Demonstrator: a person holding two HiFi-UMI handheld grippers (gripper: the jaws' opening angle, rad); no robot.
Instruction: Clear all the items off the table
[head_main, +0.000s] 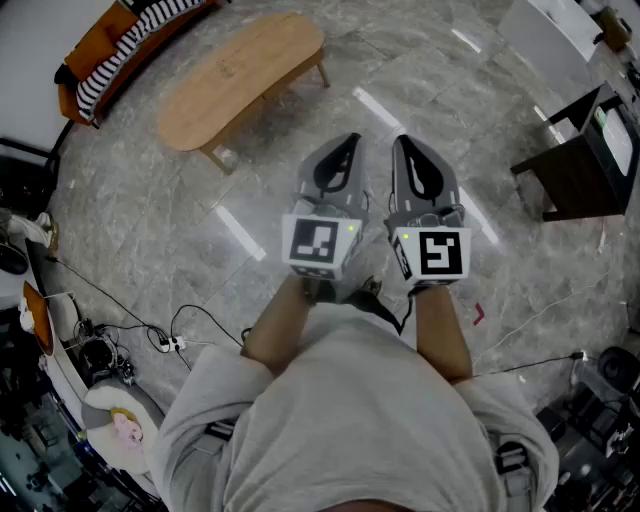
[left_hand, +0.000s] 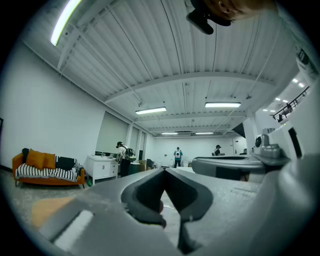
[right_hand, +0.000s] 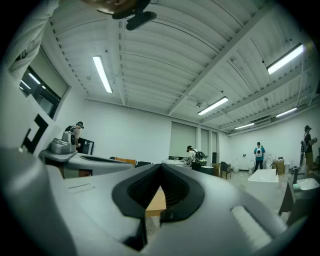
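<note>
A bare oval wooden table (head_main: 240, 75) stands on the grey marble floor at the upper left of the head view, and I see no items on it. Both grippers are held side by side at chest height, well short of the table and pointing forward. The left gripper (head_main: 349, 139) is shut with nothing in it, and its tips meet in the left gripper view (left_hand: 164, 170). The right gripper (head_main: 404, 141) is also shut and empty (right_hand: 160, 166). A strip of the table's wood (right_hand: 156, 201) shows through the hollow behind its jaws.
An orange sofa (head_main: 115, 40) with a striped cushion lines the far left wall. A dark stand with a monitor (head_main: 590, 150) is at the right. Cables and a power strip (head_main: 165, 342) lie on the floor at the left. Several people (left_hand: 177, 156) stand far off.
</note>
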